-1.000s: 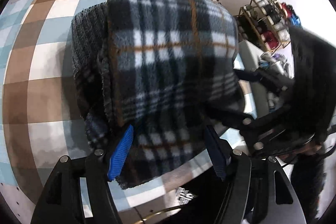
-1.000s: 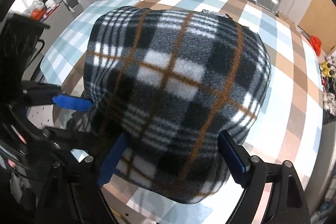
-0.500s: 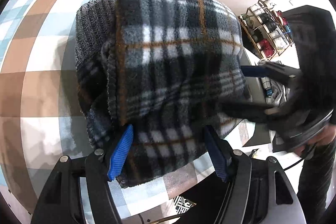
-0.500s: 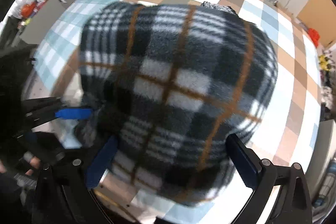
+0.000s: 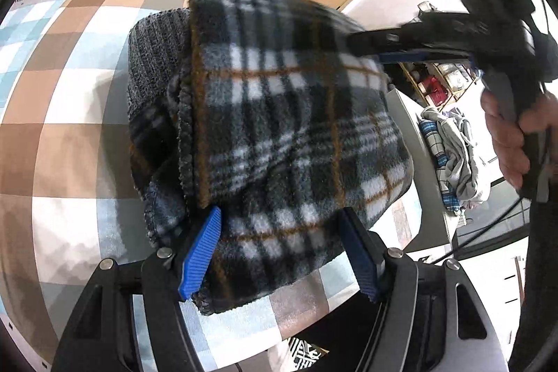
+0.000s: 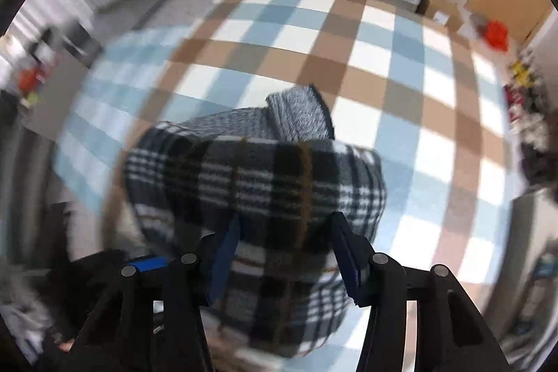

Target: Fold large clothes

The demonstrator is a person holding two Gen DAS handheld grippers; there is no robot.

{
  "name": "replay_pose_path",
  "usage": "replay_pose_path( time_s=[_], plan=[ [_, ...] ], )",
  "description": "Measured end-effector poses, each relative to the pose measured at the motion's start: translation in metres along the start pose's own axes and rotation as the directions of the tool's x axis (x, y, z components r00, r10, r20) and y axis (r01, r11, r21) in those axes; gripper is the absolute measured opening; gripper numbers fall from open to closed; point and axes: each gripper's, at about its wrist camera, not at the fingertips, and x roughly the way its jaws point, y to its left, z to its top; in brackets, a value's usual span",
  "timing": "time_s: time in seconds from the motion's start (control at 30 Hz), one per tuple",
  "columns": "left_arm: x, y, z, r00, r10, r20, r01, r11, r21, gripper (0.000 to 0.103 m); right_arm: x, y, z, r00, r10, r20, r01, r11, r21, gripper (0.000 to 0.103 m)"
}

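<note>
Plaid fleece garment (image 5: 286,128) sits as a thick bundle on the checked table (image 5: 69,93), its near end overhanging the front edge. Folding looks nearly done (a grey knit layer pokes out on the far side).

Left gripper (image 5: 279,250): jaws wide, straddling the bundle's near end, apparently not pinching.

Right gripper (image 6: 286,253): also spread, fleece between the fingers; view blurred.

Plenty of bare table beyond and on both sides.

Fuzzy plaid fleece garment (image 5: 286,135) with ribbed grey knit trim (image 5: 157,58) on a matt checked tablecloth (image 5: 62,100); ridged blue rubbery pads (image 5: 202,250) on matt black plastic fingers.
</note>
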Motion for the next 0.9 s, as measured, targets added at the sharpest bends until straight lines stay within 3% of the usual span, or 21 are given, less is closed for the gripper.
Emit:
replay_pose_path(
  time_s=[0.13, 0.23, 0.47, 0.63, 0.7, 0.73, 0.8, 0.83, 0.9],
  plan=[
    [0.000, 0.001, 0.001, 1.000, -0.011, 0.018, 0.011, 1.000, 0.020, 0.064, 0.023, 0.013, 0.007, 0.988, -0.131, -0.080, 0.121, 0.985, -0.125, 0.052],
    [-0.002, -0.002, 0.001, 1.000, 0.005, 0.021, -0.007, 0.997, 0.076, 0.064, 0.044, 0.026, 0.013, 0.968, -0.225, -0.113, 0.198, 0.958, -0.209, 0.052],
    [-0.009, 0.008, 0.004, 0.999, -0.030, 0.031, 0.028, 0.998, 0.065, 0.064, 0.065, 0.046, 0.025, 0.935, -0.329, -0.133, 0.280, 0.914, -0.293, 0.051],
    [-0.008, -0.003, 0.001, 0.999, -0.006, 0.050, 0.002, 0.996, 0.088, 0.064, 0.060, 0.040, 0.022, 0.954, -0.290, -0.073, 0.267, 0.936, -0.231, 0.054],
    [-0.007, -0.002, -0.002, 0.999, -0.023, 0.042, 0.019, 0.997, 0.077, 0.064, 0.050, 0.041, 0.021, 0.956, -0.282, -0.078, 0.253, 0.930, -0.265, 0.055],
    [-0.008, -0.002, -0.004, 0.999, -0.022, 0.044, 0.019, 0.997, 0.075, 0.064, 0.037, 0.038, 0.024, 0.963, -0.255, -0.091, 0.224, 0.938, -0.265, 0.055],
    [-0.008, -0.003, -0.007, 0.998, -0.012, 0.054, 0.007, 0.997, 0.082, 0.064, 0.005, 0.026, 0.031, 0.989, -0.123, -0.078, 0.109, 0.980, -0.169, 0.056],
    [-0.006, -0.005, -0.008, 0.998, -0.014, 0.058, 0.009, 0.997, 0.078, 0.064, -0.015, 0.022, 0.035, 0.998, -0.045, -0.041, 0.040, 0.993, -0.115, 0.057],
    [-0.008, -0.004, -0.008, 0.997, -0.017, 0.069, 0.013, 0.998, 0.061, 0.064, -0.036, 0.030, 0.036, 0.999, 0.014, 0.036, -0.011, 0.995, -0.100, 0.068]
  ],
)
